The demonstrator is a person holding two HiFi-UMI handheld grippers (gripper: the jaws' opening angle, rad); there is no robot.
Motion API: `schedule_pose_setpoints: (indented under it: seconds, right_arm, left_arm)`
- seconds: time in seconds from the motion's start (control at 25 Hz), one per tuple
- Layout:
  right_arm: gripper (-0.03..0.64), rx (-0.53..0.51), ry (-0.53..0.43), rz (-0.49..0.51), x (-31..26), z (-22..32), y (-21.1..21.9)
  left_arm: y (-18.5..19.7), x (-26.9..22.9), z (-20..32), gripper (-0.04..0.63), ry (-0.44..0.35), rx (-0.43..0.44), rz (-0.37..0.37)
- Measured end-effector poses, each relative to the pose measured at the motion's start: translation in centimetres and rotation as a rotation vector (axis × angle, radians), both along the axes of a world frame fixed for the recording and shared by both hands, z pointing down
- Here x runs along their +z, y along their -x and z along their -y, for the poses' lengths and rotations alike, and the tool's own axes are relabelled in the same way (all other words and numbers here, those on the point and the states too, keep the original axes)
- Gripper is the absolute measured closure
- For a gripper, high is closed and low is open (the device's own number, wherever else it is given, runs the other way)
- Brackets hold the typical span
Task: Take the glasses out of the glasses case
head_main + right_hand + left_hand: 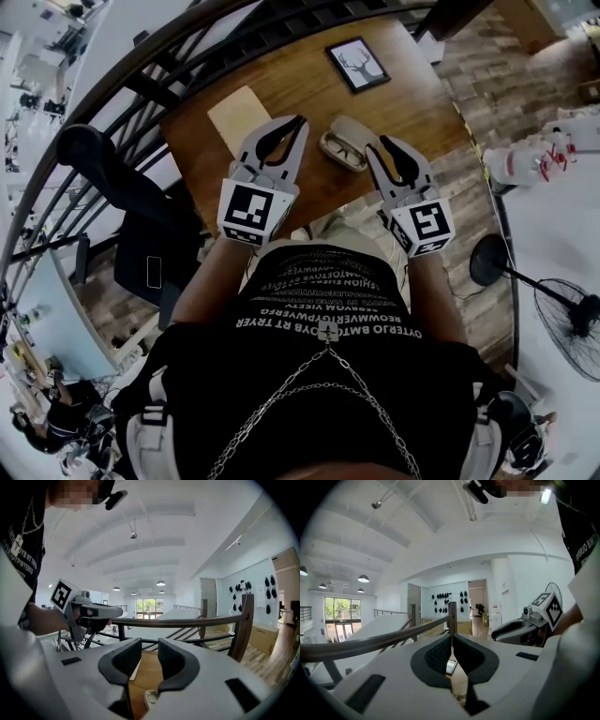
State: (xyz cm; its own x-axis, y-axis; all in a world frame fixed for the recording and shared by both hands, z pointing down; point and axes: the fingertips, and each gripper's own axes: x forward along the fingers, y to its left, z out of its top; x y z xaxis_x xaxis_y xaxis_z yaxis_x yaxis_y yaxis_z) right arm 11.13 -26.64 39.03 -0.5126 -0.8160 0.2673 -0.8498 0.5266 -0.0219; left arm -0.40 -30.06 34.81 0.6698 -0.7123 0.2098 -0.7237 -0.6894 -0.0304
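The glasses case lies open on the wooden table, a pale oval shell with its lid folded back; I cannot make out the glasses inside. My right gripper hovers just right of the case, jaws open and empty. In the right gripper view a corner of the case shows low between the open jaws of the right gripper. My left gripper is held left of the case with its fingertips touching, nothing between them. The left gripper view shows the left gripper shut.
A beige sheet lies on the table to the left of the grippers. A framed deer picture sits at the far edge. A dark railing curves behind the table. A fan stands on the floor at the right.
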Motion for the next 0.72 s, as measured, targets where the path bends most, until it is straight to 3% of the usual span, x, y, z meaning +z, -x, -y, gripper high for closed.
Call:
schedule_pose_setpoints:
  seconds: [0.72]
  right_arm:
    - [0.514, -0.046, 0.161, -0.055, 9.0, 2.6, -0.9]
  left_arm:
    - [-2.0, 3.7, 2.1, 0.558, 0.059, 0.007, 0.028]
